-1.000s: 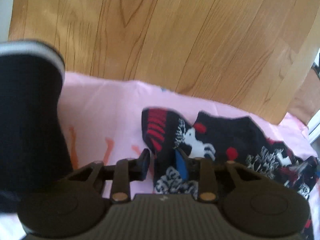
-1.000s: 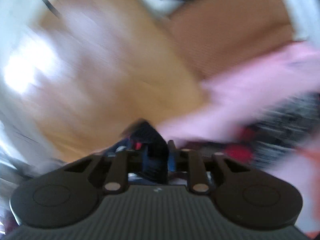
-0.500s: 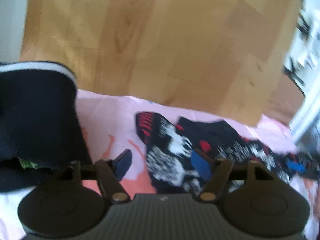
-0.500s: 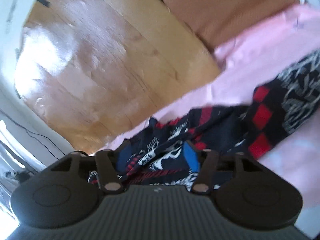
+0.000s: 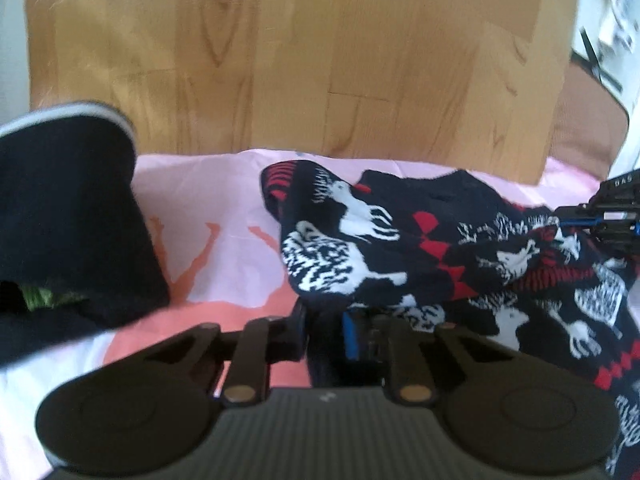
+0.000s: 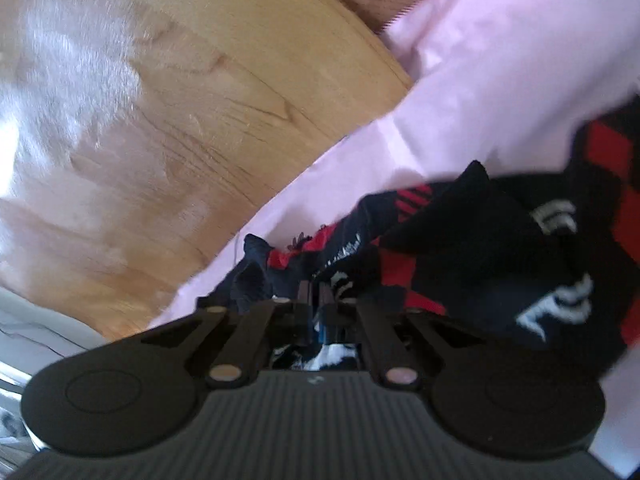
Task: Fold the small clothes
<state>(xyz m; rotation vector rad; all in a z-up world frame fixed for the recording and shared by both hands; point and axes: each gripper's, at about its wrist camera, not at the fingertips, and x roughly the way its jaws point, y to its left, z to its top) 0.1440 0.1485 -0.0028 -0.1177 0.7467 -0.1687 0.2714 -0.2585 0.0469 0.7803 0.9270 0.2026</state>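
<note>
A small dark knit garment with white reindeer and red diamonds lies crumpled on a pink cloth. My left gripper is at the garment's near left edge, its jaws closing with dark fabric pinched between the pads. At the right edge of the left wrist view, my right gripper bites into the garment's other end. In the right wrist view the right gripper is shut on a bunched fold of the same garment, which rises around the fingers over the pink cloth.
A folded dark garment with a white stripe sits on the cloth at the left, a bit of green under it. Wooden floor lies beyond the cloth, and a brown mat at the far right.
Both grippers opened wide over the patterned garment, then closed on it. The right one swung in along the cloth to the garment's far end; the left shifted slightly sideways.
</note>
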